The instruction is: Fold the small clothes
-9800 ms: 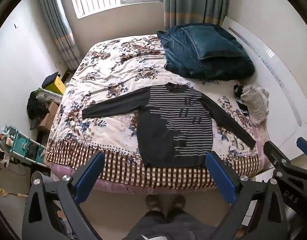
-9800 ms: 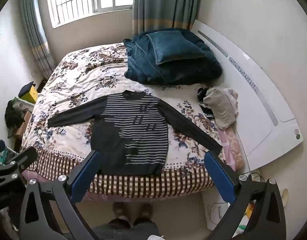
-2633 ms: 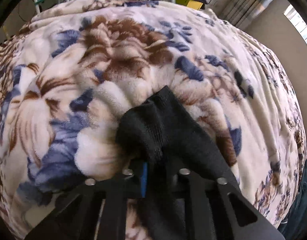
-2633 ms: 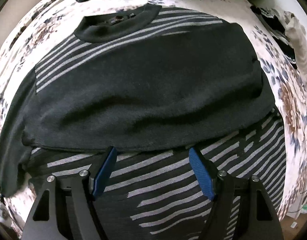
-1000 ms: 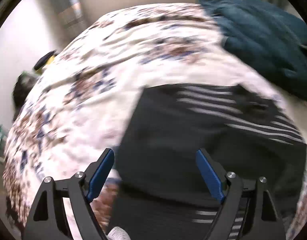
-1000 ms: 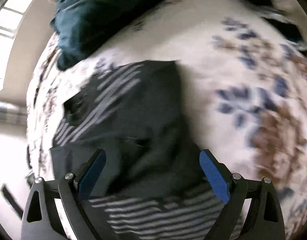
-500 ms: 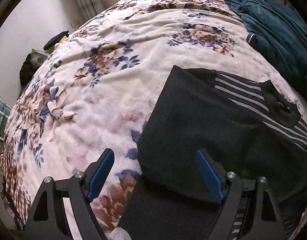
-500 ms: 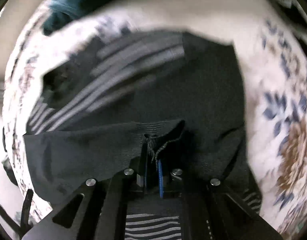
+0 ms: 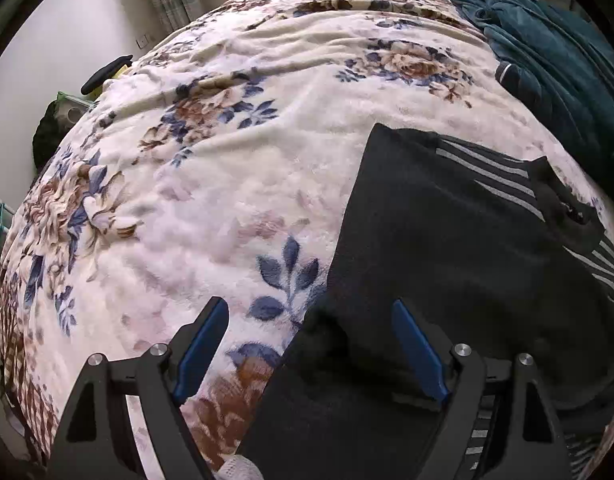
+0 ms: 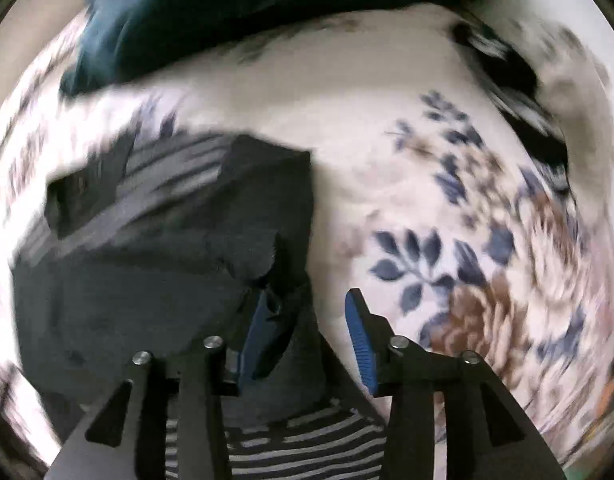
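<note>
A dark sweater (image 9: 447,240) with grey stripes lies flat on the floral blanket (image 9: 227,160), both sleeves folded in across its body. My left gripper (image 9: 309,312) hangs open just above the sweater's left edge, which runs between the blue pads (image 9: 203,336) without touching them. In the blurred right wrist view, my right gripper (image 10: 307,300) hovers over the sweater's (image 10: 147,272) right edge and its jaws are opening. The folded sleeve's cuff (image 10: 267,256) lies loose by the left pad, and dark cloth sits between the fingers unpressed.
A teal duvet (image 9: 559,60) is heaped at the head of the bed, just beyond the sweater's collar. A small pile of light and dark clothes (image 10: 547,92) lies on the bed's far right. Bags and a rack (image 9: 55,128) stand beside the bed at left.
Half a second ago my right gripper was shut on the sleeve cuff; its jaws now stand apart and the cuff rests on the sweater. My left gripper sank slightly toward the sweater's edge, still open.
</note>
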